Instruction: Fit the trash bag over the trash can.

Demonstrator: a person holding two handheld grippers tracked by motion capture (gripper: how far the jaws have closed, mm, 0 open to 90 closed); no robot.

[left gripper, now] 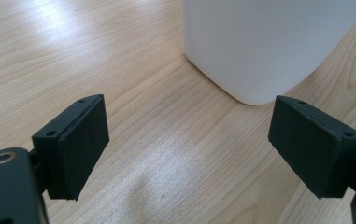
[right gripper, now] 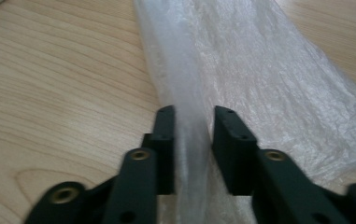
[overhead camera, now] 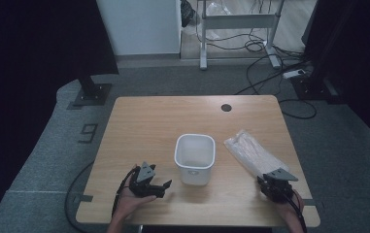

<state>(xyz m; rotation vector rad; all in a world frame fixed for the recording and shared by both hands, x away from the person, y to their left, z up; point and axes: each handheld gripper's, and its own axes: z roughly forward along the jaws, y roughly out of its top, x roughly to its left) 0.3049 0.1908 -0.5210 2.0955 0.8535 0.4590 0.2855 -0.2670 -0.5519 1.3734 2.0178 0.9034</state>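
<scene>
A light wooden worktop (overhead camera: 143, 126) fills the middle of the high view, with grey carpet around it and cables on the floor along the top of the frame. A small round dark hole (overhead camera: 226, 107) sits near the worktop's far edge.

A clear plastic bag (overhead camera: 250, 153) lies flat at centre right, running diagonally from the middle toward the lower right corner. In the right gripper view it spreads from the top centre down to the bottom of the frame, crinkled and see-through.

A white plastic bin (overhead camera: 195, 158) stands upright at the centre of the high view, empty, just left of the bag and not touching it. In the left gripper view its white wall fills the upper right.

The right claw (overhead camera: 270, 183), at lower right, has its jaws nearly closed around a raised fold of the bag's near end (right gripper: 192, 135).

The left claw (overhead camera: 162, 187), at lower left, has its jaws spread wide and holds nothing; it points toward the bin's base from close by (left gripper: 189, 135).
</scene>
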